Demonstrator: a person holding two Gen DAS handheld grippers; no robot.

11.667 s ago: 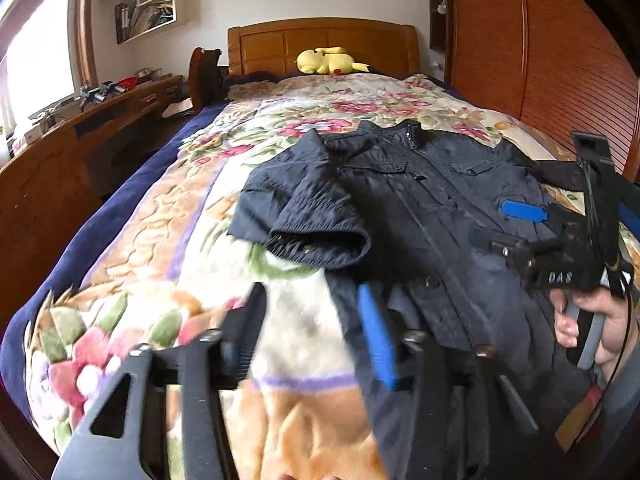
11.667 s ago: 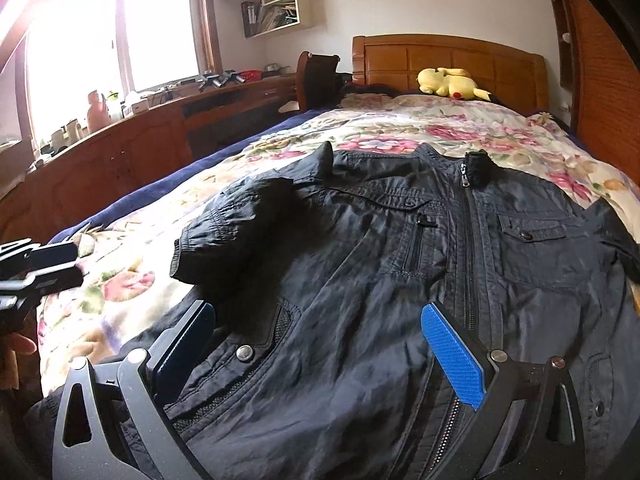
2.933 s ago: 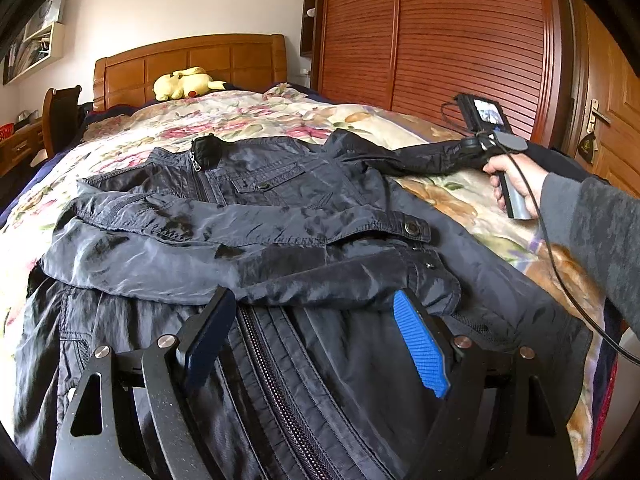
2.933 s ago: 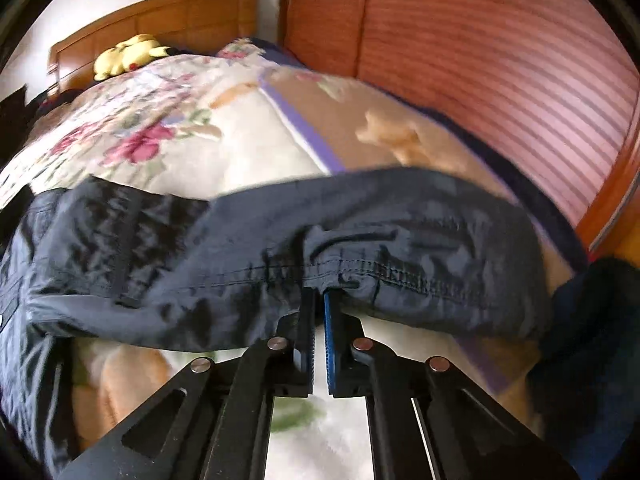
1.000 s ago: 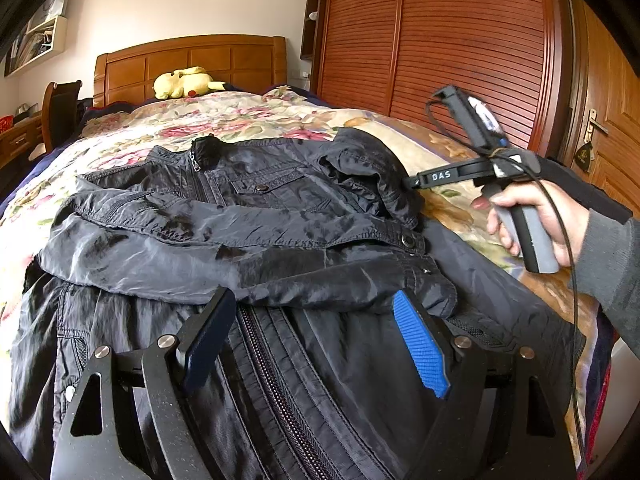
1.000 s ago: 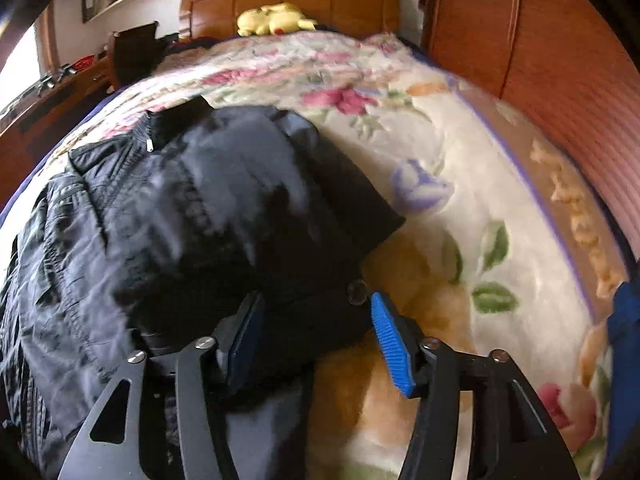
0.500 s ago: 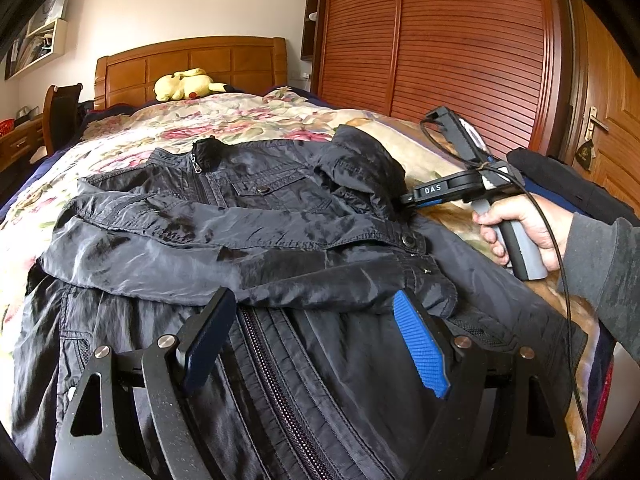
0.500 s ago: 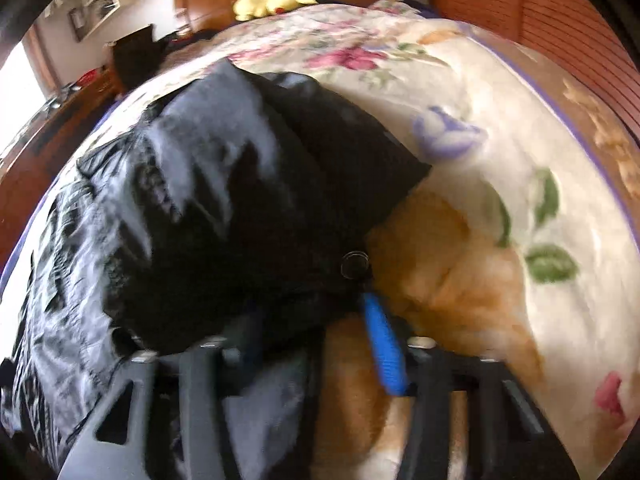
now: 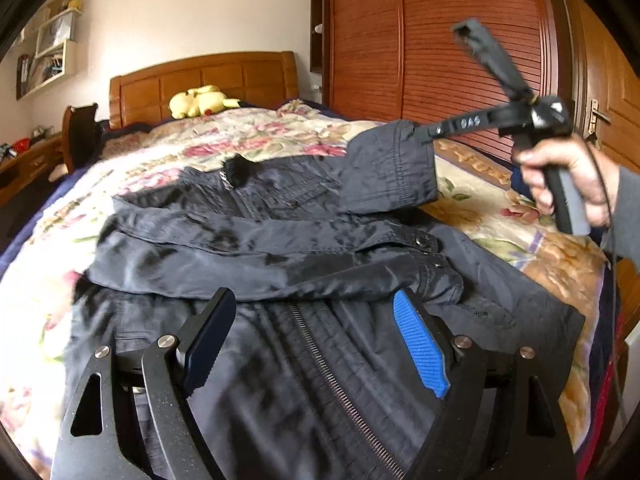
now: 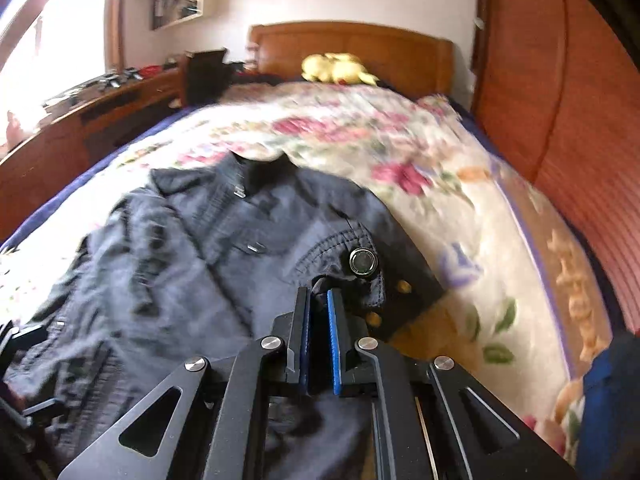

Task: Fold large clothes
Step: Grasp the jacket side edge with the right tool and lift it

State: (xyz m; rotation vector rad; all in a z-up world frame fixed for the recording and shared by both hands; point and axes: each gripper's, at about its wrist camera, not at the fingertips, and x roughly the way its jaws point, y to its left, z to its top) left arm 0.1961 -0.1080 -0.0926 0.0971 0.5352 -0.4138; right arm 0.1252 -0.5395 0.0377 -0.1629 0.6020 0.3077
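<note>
A dark jacket [image 9: 280, 260] lies front-up on the bed, zipped, with its left sleeve [image 9: 260, 264] folded across the chest. My left gripper [image 9: 312, 300] hovers open over the lower front, on either side of the zipper, and holds nothing. A hand carries my right gripper [image 9: 420, 134] at the right of the bed. Its jaws are closing down on the cuff [image 9: 392, 172] of the other sleeve. In the right wrist view the cuff [image 10: 360, 280] with its snap button is pinched between the pads of the right gripper [image 10: 318, 300] and lifted above the jacket [image 10: 180, 260].
A floral blanket [image 9: 480, 208] covers the bed. A yellow plush toy [image 9: 200, 102] sits by the wooden headboard [image 10: 352, 44]. A slatted wardrobe [image 9: 440, 40] runs along the right side. A wooden desk [image 10: 80, 120] and chair stand on the left. Dark blue cloth [image 10: 612, 400] lies near the foot.
The right gripper's jaws went from wide to shut on the sleeve cuff and rose, which lifted the sleeve end off the blanket. The left gripper shifted slightly and stayed open.
</note>
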